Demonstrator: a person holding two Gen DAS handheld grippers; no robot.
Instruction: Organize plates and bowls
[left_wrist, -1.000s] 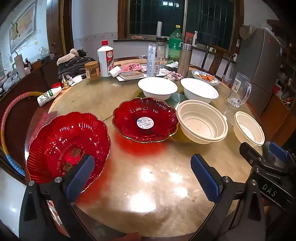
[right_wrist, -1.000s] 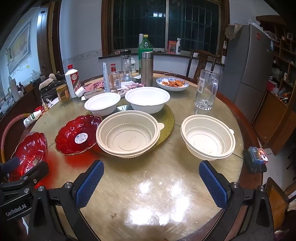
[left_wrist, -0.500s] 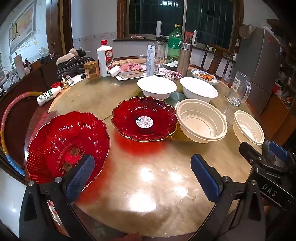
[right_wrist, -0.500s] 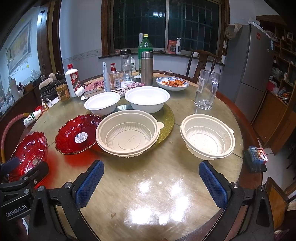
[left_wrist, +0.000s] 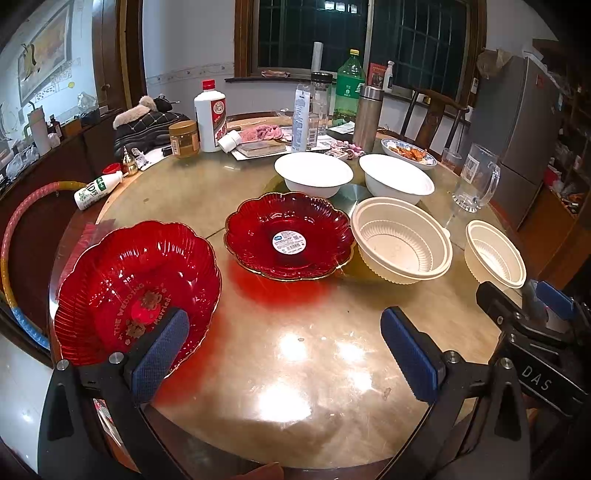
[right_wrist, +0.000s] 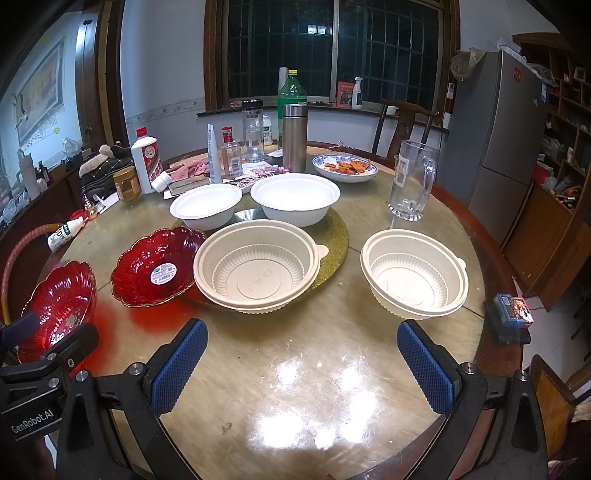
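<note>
Two red scalloped plates lie on the round table: a near one (left_wrist: 136, 291) (right_wrist: 55, 306) at the left edge and one with a sticker (left_wrist: 288, 236) (right_wrist: 159, 271) in the middle. Beside them stand a large cream plastic bowl (left_wrist: 402, 240) (right_wrist: 256, 266), a second cream bowl (left_wrist: 495, 253) (right_wrist: 413, 273) to the right, and two white bowls (left_wrist: 314, 173) (right_wrist: 295, 197) behind. My left gripper (left_wrist: 284, 350) is open over the near table, its left finger overlapping the near red plate. My right gripper (right_wrist: 301, 363) is open and holds nothing, in front of the cream bowls.
At the table's back stand bottles (left_wrist: 210, 116), a steel flask (right_wrist: 294, 136), a dish of food (right_wrist: 345, 168) and a glass mug (right_wrist: 412, 181). A gold turntable (right_wrist: 332, 236) lies under the large cream bowl. A fridge (right_wrist: 495, 147) stands right; a hoop (left_wrist: 14, 229) leans left.
Both grippers have stayed open, with only a very slight shift of the left view; no plate or bowl has moved.
</note>
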